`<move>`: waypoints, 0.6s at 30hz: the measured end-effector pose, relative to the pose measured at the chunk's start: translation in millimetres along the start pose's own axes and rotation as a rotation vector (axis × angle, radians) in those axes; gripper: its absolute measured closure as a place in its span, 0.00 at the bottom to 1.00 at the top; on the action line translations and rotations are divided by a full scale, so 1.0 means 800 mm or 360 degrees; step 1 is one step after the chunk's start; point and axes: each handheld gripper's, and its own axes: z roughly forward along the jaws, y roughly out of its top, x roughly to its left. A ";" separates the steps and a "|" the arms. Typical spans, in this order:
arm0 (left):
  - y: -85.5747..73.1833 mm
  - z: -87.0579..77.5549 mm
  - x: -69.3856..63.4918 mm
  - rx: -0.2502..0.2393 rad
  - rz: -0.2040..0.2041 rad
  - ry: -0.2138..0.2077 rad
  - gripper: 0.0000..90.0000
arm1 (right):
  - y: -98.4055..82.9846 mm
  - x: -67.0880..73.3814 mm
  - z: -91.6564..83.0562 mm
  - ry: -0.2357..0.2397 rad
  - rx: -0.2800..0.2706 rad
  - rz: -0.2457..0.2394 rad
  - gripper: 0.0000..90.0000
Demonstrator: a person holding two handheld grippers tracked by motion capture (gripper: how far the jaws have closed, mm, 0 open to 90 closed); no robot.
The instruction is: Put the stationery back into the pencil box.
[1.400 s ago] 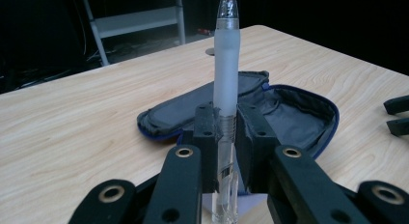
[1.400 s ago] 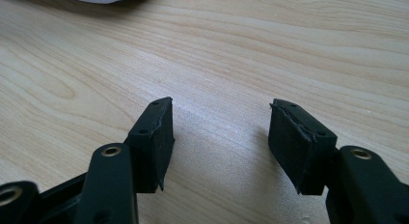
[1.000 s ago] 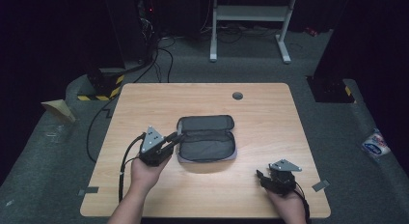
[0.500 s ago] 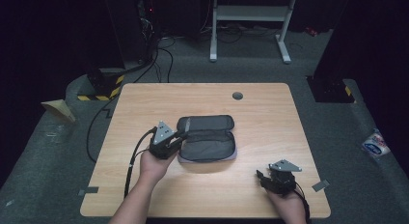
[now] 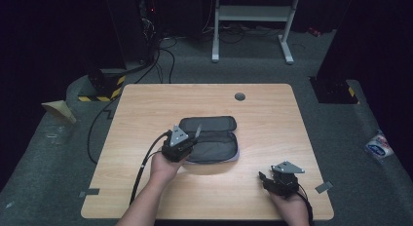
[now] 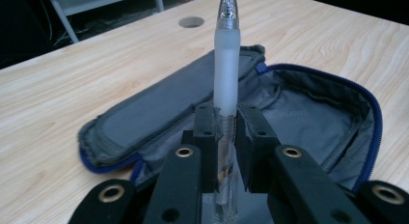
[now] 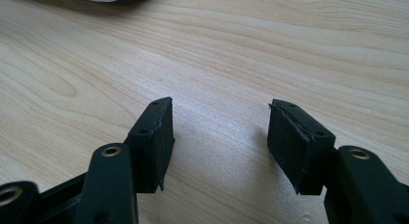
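An open grey pencil case [image 5: 212, 138] with a blue zip lies in the middle of the wooden table [image 5: 146, 109]. My left gripper [image 5: 187, 141] hangs over the case's left end, shut on a clear pen [image 5: 197, 132] with a frosted white grip. In the left gripper view the pen [image 6: 226, 69] stands up between the jaws, its tip pointing away over the case's open inside [image 6: 308, 122]. My right gripper [image 5: 265, 179] rests near the table's front right. Its jaws stand open [image 7: 219, 137] over bare wood with nothing between them.
A round cable hole [image 5: 239, 96] sits near the table's far edge. The left gripper's cable [image 5: 143, 167] trails toward the front edge. Beyond the table stands a white metal frame [image 5: 253, 21] on dark carpet. A yellow-and-black striped block [image 5: 102, 89] lies at the far left.
My left gripper has carried the pen to the right, from beside the case's left end to over the open case. The right gripper has stayed in place.
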 end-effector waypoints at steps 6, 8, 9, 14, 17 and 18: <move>-0.002 0.013 -0.013 0.0020 0.0030 -0.0026 0.88 | 0.000 0.000 0.000 0.0002 -0.0002 -0.0005 0.47; -0.003 0.017 -0.016 0.0025 0.0024 -0.0038 0.88 | 0.000 0.000 0.000 0.0003 -0.0003 -0.0008 0.47; -0.003 0.020 -0.017 0.0040 0.0029 -0.0047 0.88 | 0.000 0.000 0.000 0.0003 -0.0002 -0.0005 0.47; -0.006 0.031 -0.028 0.0079 0.0058 -0.0082 0.88 | 0.000 0.000 0.000 0.0004 -0.0004 -0.0007 0.47; -0.006 0.034 -0.032 0.0097 0.0076 -0.0099 0.88 | 0.000 0.000 0.000 0.0003 -0.0005 -0.0009 0.47; -0.006 0.034 -0.033 0.0098 0.0065 -0.0114 0.88 | 0.000 0.000 0.000 0.0003 -0.0005 -0.0009 0.47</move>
